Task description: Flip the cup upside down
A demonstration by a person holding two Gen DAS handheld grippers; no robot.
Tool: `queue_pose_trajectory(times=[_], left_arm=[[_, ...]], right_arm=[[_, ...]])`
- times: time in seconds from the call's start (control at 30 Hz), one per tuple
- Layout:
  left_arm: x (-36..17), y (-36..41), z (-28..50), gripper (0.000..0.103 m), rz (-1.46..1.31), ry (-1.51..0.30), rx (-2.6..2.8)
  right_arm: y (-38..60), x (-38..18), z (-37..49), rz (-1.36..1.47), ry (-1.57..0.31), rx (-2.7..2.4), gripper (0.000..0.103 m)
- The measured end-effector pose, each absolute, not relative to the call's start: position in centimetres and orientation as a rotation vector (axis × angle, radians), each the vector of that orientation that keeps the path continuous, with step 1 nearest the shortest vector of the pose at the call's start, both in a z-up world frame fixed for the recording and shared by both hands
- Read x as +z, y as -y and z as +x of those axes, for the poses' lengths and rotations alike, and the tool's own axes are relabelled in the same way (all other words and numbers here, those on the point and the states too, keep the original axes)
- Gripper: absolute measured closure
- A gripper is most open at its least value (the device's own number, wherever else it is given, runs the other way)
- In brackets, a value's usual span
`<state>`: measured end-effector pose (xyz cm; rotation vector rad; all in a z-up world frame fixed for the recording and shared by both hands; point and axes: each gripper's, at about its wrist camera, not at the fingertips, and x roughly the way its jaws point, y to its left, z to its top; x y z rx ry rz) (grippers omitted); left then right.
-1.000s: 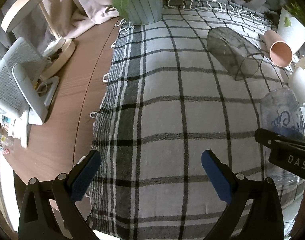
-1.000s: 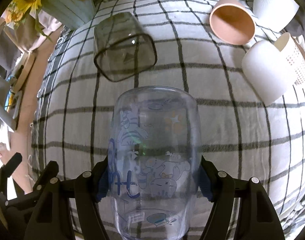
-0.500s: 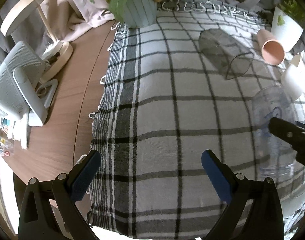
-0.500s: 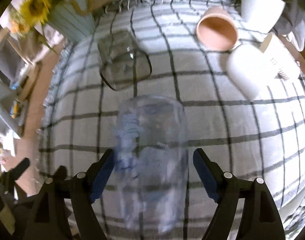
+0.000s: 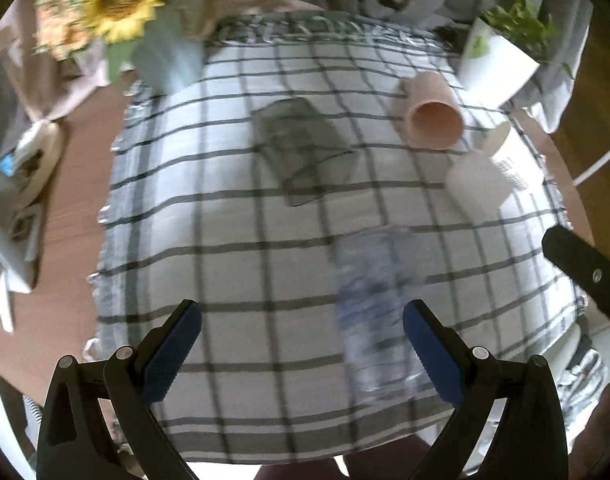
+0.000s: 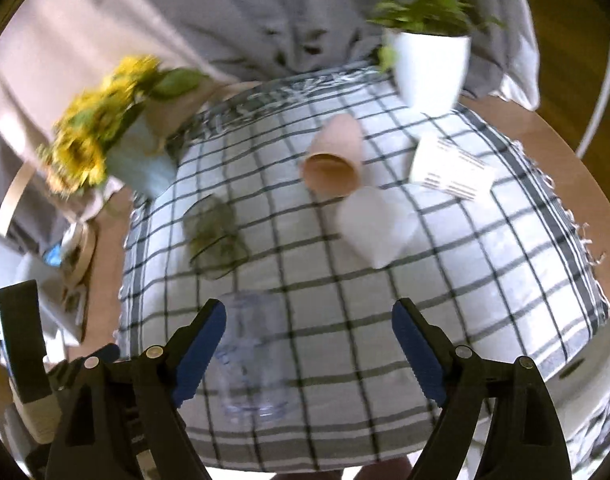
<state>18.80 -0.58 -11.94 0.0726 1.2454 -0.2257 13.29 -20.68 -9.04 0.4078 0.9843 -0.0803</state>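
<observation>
Item: clear cup [image 5: 379, 316] with blue print, standing free on the checked cloth [image 5: 233, 216] near its front edge, closed end up as far as I can tell; both views are blurred. My right gripper [image 6: 309, 346] hangs above the cloth with jaws wide apart and nothing between them; the cup [image 6: 255, 360] shows just behind its left finger. My left gripper [image 5: 303, 352] also has jaws apart and holds nothing, with the cup just inside its right finger. Farther back I list a smoky glass [image 5: 303, 152] on its side at mid-cloth, a pink cup [image 5: 433, 112] on its side, a white cup [image 5: 479, 184] beside it and a white slotted holder [image 6: 449, 168]. At the far edge I see a sunflower vase [image 6: 139, 156] at left and a white plant pot [image 6: 427, 68] at right.
</observation>
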Motion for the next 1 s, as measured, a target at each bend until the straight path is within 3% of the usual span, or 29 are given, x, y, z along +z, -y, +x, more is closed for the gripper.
queue_pose_trajectory(times=[0.2,0.37,0.63,1.0], left_arm=[[-13.6,3.9,20.8,0.001,0.08,-1.325,-0.278],[-15.9,5.6,22.5,0.008,0.072,-1.407,-0.28],[-18.6,6.7,23.7,0.032,0.055,-1.495,-0.27],[-15.7,6.3,23.7,0.032,0.036,-1.396,-0.241]], right_arm=[[24.7,-10.5,12.7,0.534,-1.002,-0.137,0.018],[26.4,-11.5,12.8,0.573,-1.009,-0.148,0.018],[27.6,-13.4,13.8,0.606,-1.058,-0.14,0.018],[28.1,-13.4,14.6,0.604,-1.063,-0.108,0.018]])
